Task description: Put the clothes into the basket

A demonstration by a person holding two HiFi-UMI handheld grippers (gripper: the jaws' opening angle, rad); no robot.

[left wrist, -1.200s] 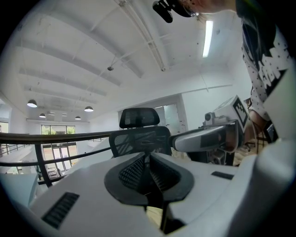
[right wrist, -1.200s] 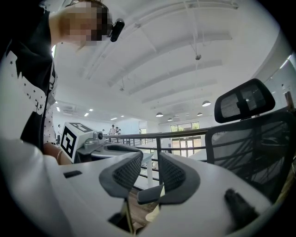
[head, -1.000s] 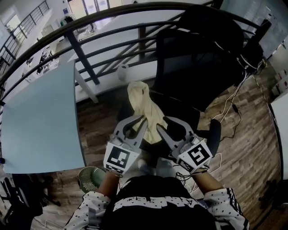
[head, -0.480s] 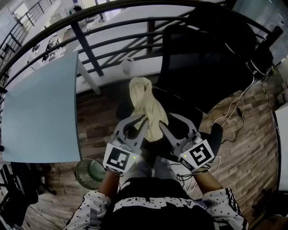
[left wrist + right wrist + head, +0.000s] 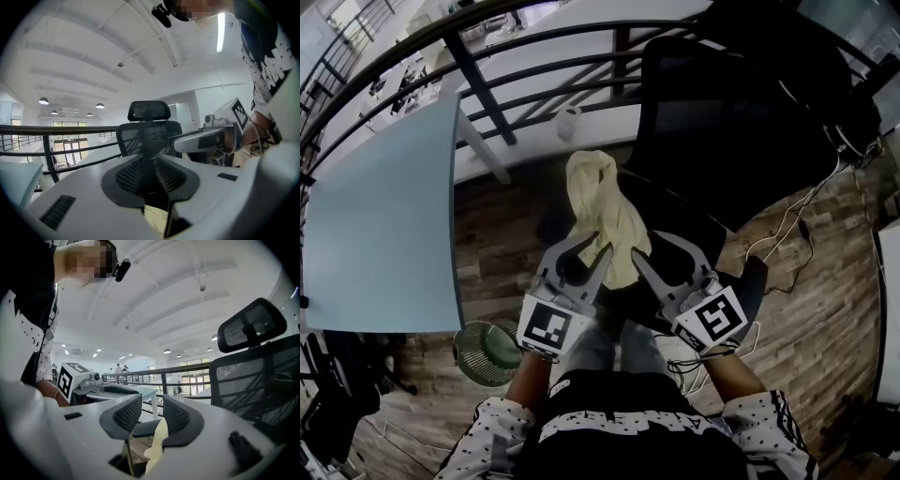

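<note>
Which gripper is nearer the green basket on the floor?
Left. The left gripper is just up-right of the basket; the right gripper sits farther right, over the chair. Both grippers' jaws have just been opening, gripping nothing.

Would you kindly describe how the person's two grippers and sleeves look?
The left gripper and right gripper are both light grey, with curved jaws lined by dark ribbed pads. Each carries a white cube with black square markers. The sleeves are white with small dark specks. Both grippers' jaws have just been opening, and neither presses on anything.
</note>
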